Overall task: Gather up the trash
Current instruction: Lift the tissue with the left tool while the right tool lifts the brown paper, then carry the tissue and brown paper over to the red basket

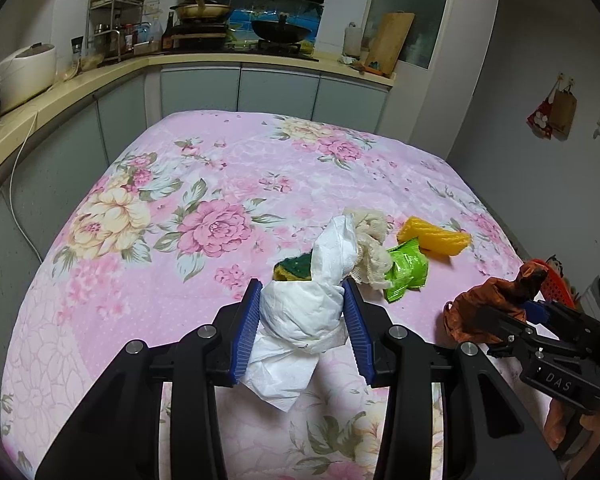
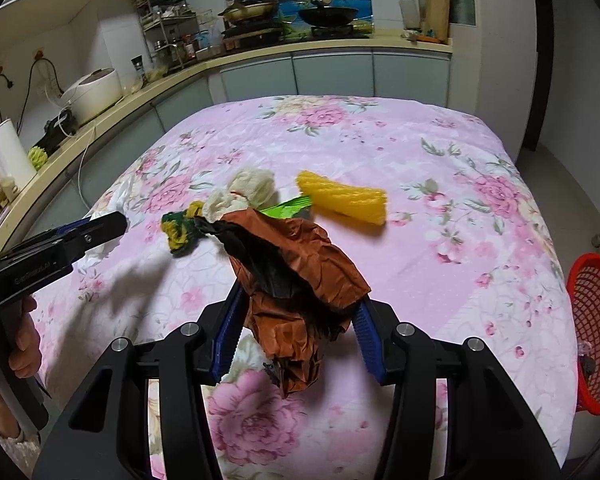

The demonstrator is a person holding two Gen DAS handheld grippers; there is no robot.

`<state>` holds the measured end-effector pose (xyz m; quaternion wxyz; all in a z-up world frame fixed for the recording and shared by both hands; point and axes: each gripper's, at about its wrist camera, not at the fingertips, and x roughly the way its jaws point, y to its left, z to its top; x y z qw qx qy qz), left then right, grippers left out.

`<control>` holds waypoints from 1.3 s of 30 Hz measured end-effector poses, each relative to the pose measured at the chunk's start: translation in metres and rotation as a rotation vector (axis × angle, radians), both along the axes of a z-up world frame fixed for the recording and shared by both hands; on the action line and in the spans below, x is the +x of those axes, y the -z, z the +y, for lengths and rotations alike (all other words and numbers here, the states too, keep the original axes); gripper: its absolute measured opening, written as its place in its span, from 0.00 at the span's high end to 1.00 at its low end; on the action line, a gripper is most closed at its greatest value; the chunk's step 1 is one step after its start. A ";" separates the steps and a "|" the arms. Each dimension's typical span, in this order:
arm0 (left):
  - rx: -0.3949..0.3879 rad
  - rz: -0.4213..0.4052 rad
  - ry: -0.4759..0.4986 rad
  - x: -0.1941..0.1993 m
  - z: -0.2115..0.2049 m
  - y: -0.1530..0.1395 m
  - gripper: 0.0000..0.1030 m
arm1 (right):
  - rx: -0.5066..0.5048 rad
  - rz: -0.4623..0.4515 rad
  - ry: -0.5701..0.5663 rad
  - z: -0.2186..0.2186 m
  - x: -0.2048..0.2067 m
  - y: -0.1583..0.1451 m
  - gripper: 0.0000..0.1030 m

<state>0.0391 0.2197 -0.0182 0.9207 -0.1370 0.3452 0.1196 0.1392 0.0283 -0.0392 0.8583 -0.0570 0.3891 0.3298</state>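
Pink floral cloth (image 1: 148, 184) covers the table that fills both views, with a kitchen counter (image 1: 72, 88) curving behind it. Nearest in the left wrist view, the left gripper (image 1: 302, 312) is clamped on a crumpled white paper tissue wad (image 1: 300, 308), its blue pads pressing both sides. At lower right of that frame the right gripper (image 1: 530, 306) grips a crumpled brown paper sheet (image 1: 484, 308); in the right wrist view that sheet (image 2: 296, 276) sits between its blue pads, lifted off the cloth. Beyond, mid-frame, lie a green-and-yellow scouring sponge (image 2: 180, 232), a cream cloth rag (image 2: 252, 188), a green foil wrapper (image 1: 406, 272) and a yellow foam net sleeve (image 2: 344, 198). A red mesh plastic basket (image 2: 592, 332) stands at the right edge, beside the table.
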 end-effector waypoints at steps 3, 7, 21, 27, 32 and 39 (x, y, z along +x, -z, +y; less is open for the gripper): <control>0.002 -0.001 0.001 0.000 -0.001 0.000 0.62 | 0.003 -0.001 0.013 -0.006 0.002 -0.001 0.54; 0.011 -0.008 0.006 0.002 -0.005 -0.004 0.62 | 0.013 -0.007 0.031 -0.013 0.005 -0.004 0.54; 0.058 -0.054 0.034 0.015 -0.019 -0.029 0.62 | 0.070 -0.073 0.085 -0.038 0.016 -0.038 0.54; 0.080 -0.087 0.054 0.022 -0.027 -0.044 0.62 | 0.103 -0.110 0.122 -0.055 0.023 -0.057 0.54; 0.099 -0.114 0.084 0.032 -0.039 -0.056 0.62 | 0.125 -0.139 0.157 -0.070 0.027 -0.070 0.54; 0.104 -0.147 0.135 0.049 -0.059 -0.069 0.62 | 0.143 -0.178 0.207 -0.095 0.032 -0.085 0.54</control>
